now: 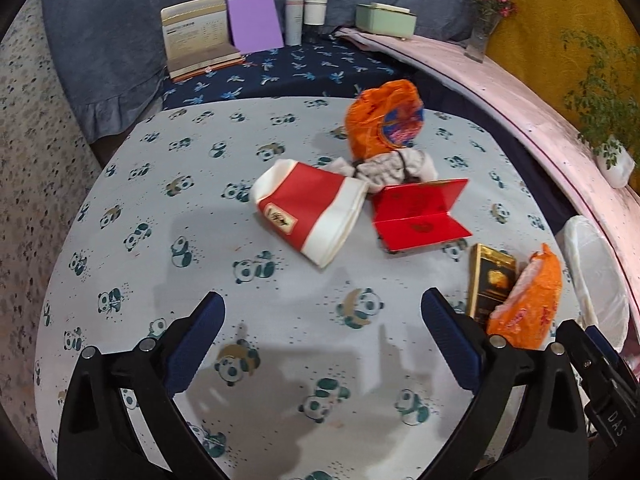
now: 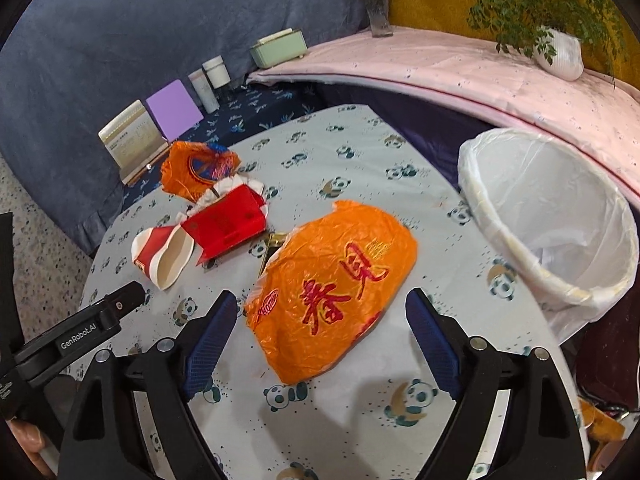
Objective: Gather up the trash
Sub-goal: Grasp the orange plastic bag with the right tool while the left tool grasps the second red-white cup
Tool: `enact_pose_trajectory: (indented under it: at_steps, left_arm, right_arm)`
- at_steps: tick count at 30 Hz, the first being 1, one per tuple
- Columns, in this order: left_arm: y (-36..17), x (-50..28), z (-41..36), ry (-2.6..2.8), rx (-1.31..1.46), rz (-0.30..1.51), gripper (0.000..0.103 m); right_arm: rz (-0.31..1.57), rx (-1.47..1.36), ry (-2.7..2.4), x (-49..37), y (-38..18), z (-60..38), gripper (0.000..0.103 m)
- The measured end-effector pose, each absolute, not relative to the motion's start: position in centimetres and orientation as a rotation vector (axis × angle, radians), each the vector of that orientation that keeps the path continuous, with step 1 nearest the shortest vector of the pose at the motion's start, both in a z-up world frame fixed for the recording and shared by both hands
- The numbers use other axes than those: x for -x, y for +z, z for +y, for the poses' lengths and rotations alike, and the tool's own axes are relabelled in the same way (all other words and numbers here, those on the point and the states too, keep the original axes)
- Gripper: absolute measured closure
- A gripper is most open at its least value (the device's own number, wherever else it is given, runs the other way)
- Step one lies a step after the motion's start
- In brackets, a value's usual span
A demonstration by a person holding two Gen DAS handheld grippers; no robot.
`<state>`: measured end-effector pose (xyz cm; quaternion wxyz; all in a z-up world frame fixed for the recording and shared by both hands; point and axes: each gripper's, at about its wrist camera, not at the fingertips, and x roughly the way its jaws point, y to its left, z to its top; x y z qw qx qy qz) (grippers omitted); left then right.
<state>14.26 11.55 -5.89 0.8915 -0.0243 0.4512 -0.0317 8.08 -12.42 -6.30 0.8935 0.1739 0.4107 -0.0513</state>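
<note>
My left gripper [image 1: 323, 300] hangs open over bare panda cloth, nothing between its fingers. Ahead of it lie a crushed red-and-white paper cup [image 1: 312, 212], a red folded carton [image 1: 420, 210], crumpled tissue [image 1: 392, 166] and a balled orange wrapper [image 1: 384, 120]. To the right sit a black-and-gold box [image 1: 492, 280] and a flat orange bag [image 1: 528, 304]. My right gripper [image 2: 322, 298] is open just above that orange bag [image 2: 336, 264], which lies between the fingers; the pads stand clear of it. The bag half hides the box [image 2: 274, 242]. A white-lined bin [image 2: 500, 236] stands at the right.
The round table [image 1: 160, 240] has a panda cloth. Behind it, on a dark blue cloth, stand an open booklet [image 1: 196, 36], a purple board [image 1: 256, 24], two canisters [image 1: 306, 16] and a green box [image 1: 386, 20]. A pink ledge [image 2: 460, 68] carries a vase [image 2: 378, 12] and a potted plant [image 2: 560, 52].
</note>
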Motion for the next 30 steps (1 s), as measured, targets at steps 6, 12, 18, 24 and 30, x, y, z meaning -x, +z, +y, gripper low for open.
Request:
enact_pose_trajectory:
  at_steps: [6,12,18,24,30]
  left_arm:
    - [-6.9,-15.6,13.0,-0.033,0.058,0.948,0.009]
    - [-7.9,-17.5,13.3,-0.006,0.049,0.948,0.009]
    - [-9.0,-19.6,13.1,0.008,0.033,0.954,0.009]
    - [-9.4,-20.9,12.6,-0.018,0.016,0.951,0.025]
    - [-9.8,-21.1,12.7,-0.064,0.030,1.001,0.076]
  right_arm:
    - [0.894,-0.347,-0.123,-9.5,-8.0,-11.4,0.020]
    - [0.927,-0.366,-0.148,-10.6,-9.5,-11.7,0.020]
    - [0.953,-0.371,-0.154,-11.5,-10.6,-11.8,0.020]
    - [0.958,-0.384,-0.146,-11.7,-11.0,-12.1,0.022]
    - [0.946,-0.384,-0.115,-11.7,-10.3,-11.9,0.044]
